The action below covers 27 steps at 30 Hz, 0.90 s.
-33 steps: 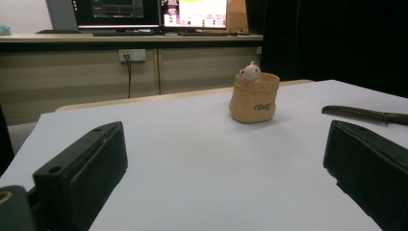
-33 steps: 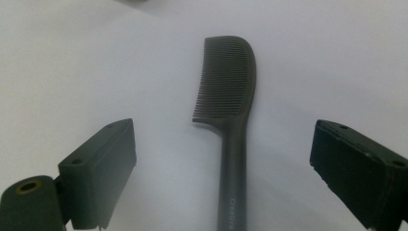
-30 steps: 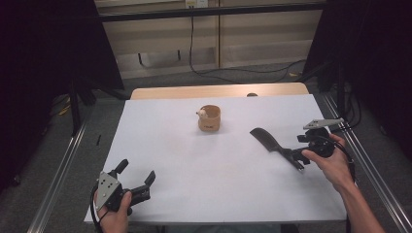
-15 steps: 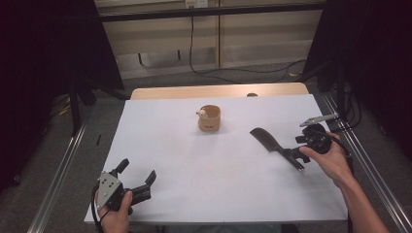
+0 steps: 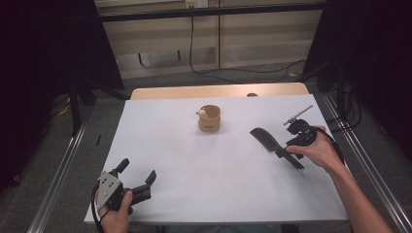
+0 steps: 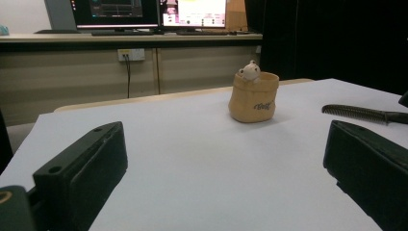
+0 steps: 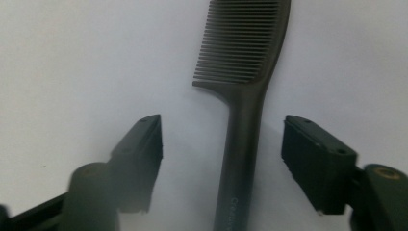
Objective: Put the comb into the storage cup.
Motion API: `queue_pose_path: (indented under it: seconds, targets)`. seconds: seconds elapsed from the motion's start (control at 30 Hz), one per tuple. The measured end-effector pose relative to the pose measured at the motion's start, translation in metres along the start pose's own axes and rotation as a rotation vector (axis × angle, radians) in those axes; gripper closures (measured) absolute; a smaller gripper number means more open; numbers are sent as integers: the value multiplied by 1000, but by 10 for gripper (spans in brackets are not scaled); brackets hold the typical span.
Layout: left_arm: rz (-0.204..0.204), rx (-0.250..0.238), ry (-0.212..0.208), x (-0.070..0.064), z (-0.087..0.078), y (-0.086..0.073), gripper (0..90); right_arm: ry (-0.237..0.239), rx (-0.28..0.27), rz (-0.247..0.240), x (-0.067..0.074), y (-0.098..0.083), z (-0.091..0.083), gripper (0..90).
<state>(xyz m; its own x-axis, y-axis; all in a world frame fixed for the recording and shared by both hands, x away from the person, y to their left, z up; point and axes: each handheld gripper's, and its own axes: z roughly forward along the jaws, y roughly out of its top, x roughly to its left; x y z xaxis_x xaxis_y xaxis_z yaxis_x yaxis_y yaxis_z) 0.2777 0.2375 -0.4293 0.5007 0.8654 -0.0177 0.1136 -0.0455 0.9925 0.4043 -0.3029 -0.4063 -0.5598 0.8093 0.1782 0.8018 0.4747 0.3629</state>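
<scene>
A black comb (image 5: 265, 138) lies on the white table, right of middle, teeth end pointing to the far left. My right gripper (image 5: 287, 151) hangs over its handle. In the right gripper view the comb (image 7: 245, 43) runs up between the jaws of that gripper (image 7: 222, 130). The jaws have just been closing, but both pads stand apart from the handle. My left gripper (image 5: 138, 169) rests open at the near left corner, with nothing between its jaws (image 6: 226, 139). A tan pouch (image 5: 210, 120) with a small white toy (image 5: 201, 113) stands at the middle back.
The white sheet (image 5: 194, 160) covers a wooden table whose edge (image 5: 218, 91) shows at the back. Metal rails (image 5: 63, 165) run along the floor on both sides. From the left gripper view the pouch (image 6: 253, 98) and comb (image 6: 356, 113) lie ahead, monitors (image 6: 192, 12) behind.
My right hand has moved left and a little down over the comb's handle, and its jaws have narrowed. The left gripper, pouch and comb have stayed put.
</scene>
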Motion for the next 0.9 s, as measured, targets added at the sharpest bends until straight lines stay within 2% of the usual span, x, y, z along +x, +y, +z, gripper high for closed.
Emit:
queue_pose_path:
  seconds: [0.13,0.3,0.63,0.9]
  targets:
    - [-2,2,-1,0,0,0,17,1,50,-12,-1,6,5,392]
    - [-7,-5,1,0,0,0,16,-38,87,-10,-3,11,12,461]
    - [-5,-5,1,0,0,0,16,-76,109,-20,-4,12,22,573]
    - [2,1,0,0,0,0,16,-112,116,-40,-4,12,23,660]
